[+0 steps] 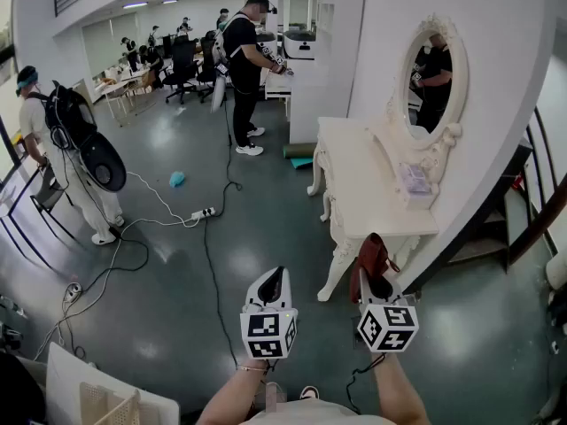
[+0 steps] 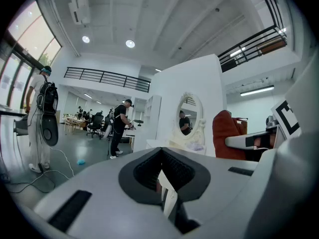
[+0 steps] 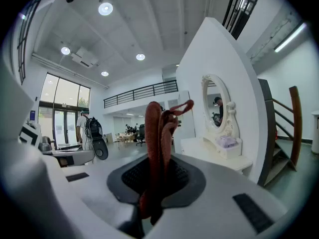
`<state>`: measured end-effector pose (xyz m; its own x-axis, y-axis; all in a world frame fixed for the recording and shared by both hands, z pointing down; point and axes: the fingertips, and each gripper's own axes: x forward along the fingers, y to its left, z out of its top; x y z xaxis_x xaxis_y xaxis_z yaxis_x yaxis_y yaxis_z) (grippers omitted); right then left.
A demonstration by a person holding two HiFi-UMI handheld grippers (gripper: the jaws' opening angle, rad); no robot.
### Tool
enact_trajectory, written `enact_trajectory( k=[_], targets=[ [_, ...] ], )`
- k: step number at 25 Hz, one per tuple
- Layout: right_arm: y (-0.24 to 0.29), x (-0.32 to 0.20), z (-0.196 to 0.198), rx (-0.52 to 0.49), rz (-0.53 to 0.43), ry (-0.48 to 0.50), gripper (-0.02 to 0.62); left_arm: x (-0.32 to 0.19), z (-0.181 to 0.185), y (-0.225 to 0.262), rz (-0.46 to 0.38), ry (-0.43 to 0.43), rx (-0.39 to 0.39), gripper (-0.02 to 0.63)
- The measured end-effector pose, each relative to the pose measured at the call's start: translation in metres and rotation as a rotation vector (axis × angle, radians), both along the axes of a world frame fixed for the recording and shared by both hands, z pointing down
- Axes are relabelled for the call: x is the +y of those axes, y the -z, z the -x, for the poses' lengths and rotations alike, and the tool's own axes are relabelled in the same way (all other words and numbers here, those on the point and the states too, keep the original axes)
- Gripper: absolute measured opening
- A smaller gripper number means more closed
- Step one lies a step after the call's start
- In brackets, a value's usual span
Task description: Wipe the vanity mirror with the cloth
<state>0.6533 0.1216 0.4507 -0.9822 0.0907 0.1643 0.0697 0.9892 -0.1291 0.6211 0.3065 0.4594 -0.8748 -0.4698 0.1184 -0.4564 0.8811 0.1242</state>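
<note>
A: Any writing to read here?

B: What shows is the black-and-white square pattern on each gripper's cube [image 1: 268, 333]. It has no letters I can make out.

A: Start with the biggest thing.

B: A white wall panel [image 1: 381, 25], with the white carved vanity table [image 1: 363, 180] set against it. The vanity mirror [image 1: 434, 65] stands at the table's back edge against that panel.

A: Which way does the mirror run?

B: It is oval with its long axis upright. Its glass faces out over the tabletop into the room. The frame is ornate white scrollwork, and the glass reflects a person in dark clothes.

A: And the cloth?

B: The cloth [image 1: 372, 257] is dark red and folded into a narrow strip. Its long axis runs along the jaws, and it stands up past their tips. It is near the table's near end and well apart from the mirror.

A: The 2 grippers?

B: The right gripper [image 1: 376, 282] is clamped tight on the cloth. The left gripper [image 1: 275, 282] has its jaws together, gripping nothing I can name. A pale sliver shows at the seam, and I cannot tell what it is.

A: Anything smaller?

B: 1 small lilac item [image 1: 415, 182] sits on the table below the mirror.
</note>
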Motion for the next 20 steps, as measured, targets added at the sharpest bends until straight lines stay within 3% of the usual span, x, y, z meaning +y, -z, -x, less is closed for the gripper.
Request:
enact_trajectory(
  k=[12,20],
  targets=[
    [-0.002,0.008,0.008,0.016,-0.006,-0.013,0.061,0.01,0.013,-0.003,-0.002,-0.008,0.012,0.011],
    [-0.004,0.019,0.029,0.005,0.048,-0.056,0.063,0.029,0.035,-0.001,-0.002,-0.03,-0.001,0.011]
  ],
)
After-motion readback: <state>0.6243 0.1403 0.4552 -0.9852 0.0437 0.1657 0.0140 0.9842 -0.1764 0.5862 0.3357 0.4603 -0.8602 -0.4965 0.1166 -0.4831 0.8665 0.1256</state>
